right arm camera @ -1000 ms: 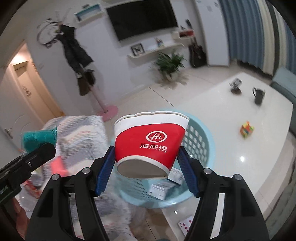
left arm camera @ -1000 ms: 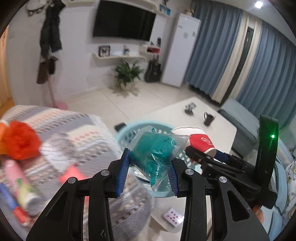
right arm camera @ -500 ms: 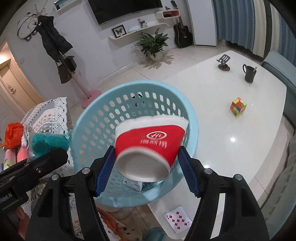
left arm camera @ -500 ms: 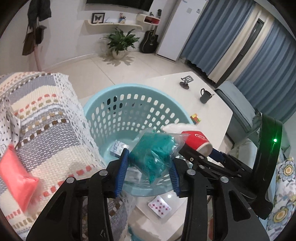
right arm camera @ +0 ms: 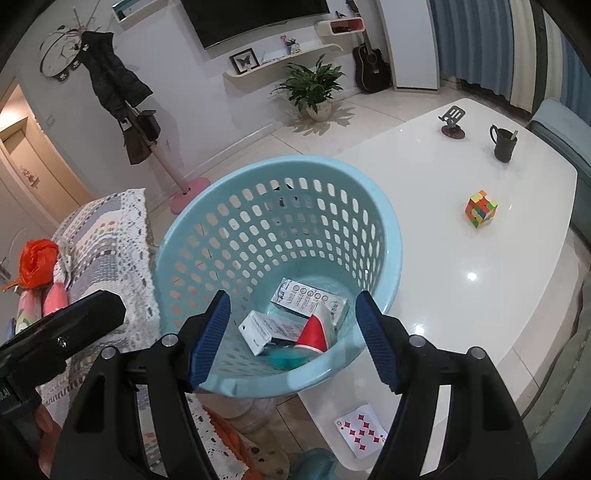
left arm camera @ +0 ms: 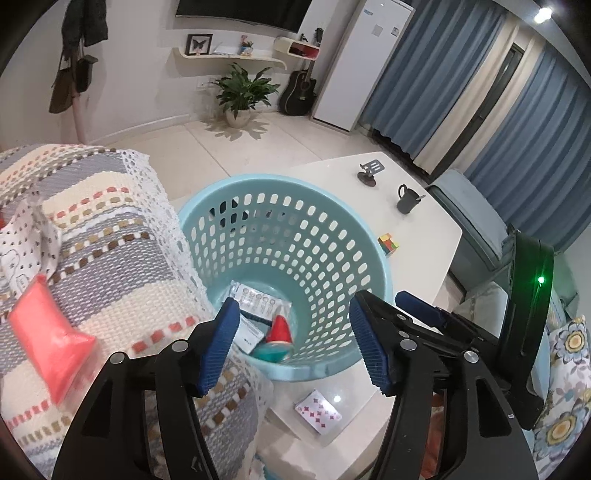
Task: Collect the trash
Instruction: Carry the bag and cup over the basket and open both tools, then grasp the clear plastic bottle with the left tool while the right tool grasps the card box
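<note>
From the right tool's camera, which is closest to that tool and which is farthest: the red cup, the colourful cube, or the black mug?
1. Red cup: in the basket, just ahead of the right tool.
2. Colourful cube: on the table, right.
3. Black mug: far right, beyond the cube.

- The room is evenly lit and fairly bright, with a cool, slightly bluish cast — indoor lamps, not daylight.
- A ceiling spotlight (left arm camera: 541, 14) shows at the top right of the left wrist view.
- Its glare sits as a small white spot on the glossy table (right arm camera: 436, 229), and another beside the playing card (left arm camera: 318, 407).
- The potted plant (right arm camera: 314, 88) throws a soft shadow on the tiled floor.
- A warmer glow comes from the doorway (right arm camera: 22, 147) at the far left.
- Both views bend strongly at the edges — curtains and walls curve, corners go black.
- The pink packet (left arm camera: 51, 339) looks soft and smeared; the basket (right arm camera: 280, 170) is sharp.
</note>
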The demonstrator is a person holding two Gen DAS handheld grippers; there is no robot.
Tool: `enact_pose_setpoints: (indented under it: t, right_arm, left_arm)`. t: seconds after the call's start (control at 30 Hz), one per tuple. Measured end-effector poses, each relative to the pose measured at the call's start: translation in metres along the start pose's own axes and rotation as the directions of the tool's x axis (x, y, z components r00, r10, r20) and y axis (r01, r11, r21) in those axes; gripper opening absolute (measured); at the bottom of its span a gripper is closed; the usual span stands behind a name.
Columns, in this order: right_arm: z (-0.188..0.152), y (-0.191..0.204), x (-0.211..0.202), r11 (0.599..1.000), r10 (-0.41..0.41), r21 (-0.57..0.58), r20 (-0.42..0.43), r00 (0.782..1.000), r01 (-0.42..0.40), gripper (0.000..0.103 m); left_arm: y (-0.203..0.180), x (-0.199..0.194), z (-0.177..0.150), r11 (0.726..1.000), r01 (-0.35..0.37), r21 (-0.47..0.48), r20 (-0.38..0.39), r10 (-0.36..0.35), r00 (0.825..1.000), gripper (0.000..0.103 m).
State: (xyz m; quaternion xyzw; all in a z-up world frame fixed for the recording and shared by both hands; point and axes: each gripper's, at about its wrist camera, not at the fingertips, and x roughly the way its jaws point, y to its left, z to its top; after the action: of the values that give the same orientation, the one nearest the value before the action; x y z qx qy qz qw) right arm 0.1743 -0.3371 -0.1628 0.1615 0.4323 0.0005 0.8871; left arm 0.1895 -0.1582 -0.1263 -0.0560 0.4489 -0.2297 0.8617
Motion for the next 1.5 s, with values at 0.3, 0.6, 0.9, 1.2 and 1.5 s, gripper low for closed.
enact_pose_setpoints:
  t: [0.3,0.6,0.9,1.2,1.5]
  right_arm:
    - [0.000,0.047,-0.044,0.991,0.073,-0.118,0.093,0.993,-0.062,0.066]
    - [-0.015,0.125,-0.077,0.944,0.205,-0.290,0.135,0.969,-0.160,0.064]
    - [-0.046,0.191,-0.077,0.891,0.257,-0.404,0.072,0.964,-0.207,0.060]
    - [-0.058,0.209,-0.081,0.878,0.248,-0.435,0.056,0.967,-0.200,0.060]
    - [-0.060,0.215,-0.074,0.876,0.255,-0.429,0.025,0.967,-0.220,0.060]
  left_arm:
    - [0.014,-0.080,-0.017,0.998,-0.056,-0.039,0.157,0.061,0.986,0.060]
    - [0.067,-0.185,-0.055,0.957,-0.209,-0.200,0.291,0.262,0.920,0.060]
    - [0.153,-0.227,-0.084,0.835,-0.318,-0.449,0.175,0.431,0.885,0.066]
    - [0.174,-0.207,-0.088,0.803,-0.377,-0.461,0.103,0.471,0.876,0.072]
    - [0.188,-0.237,-0.124,0.812,-0.383,-0.439,0.104,0.470,0.877,0.072]
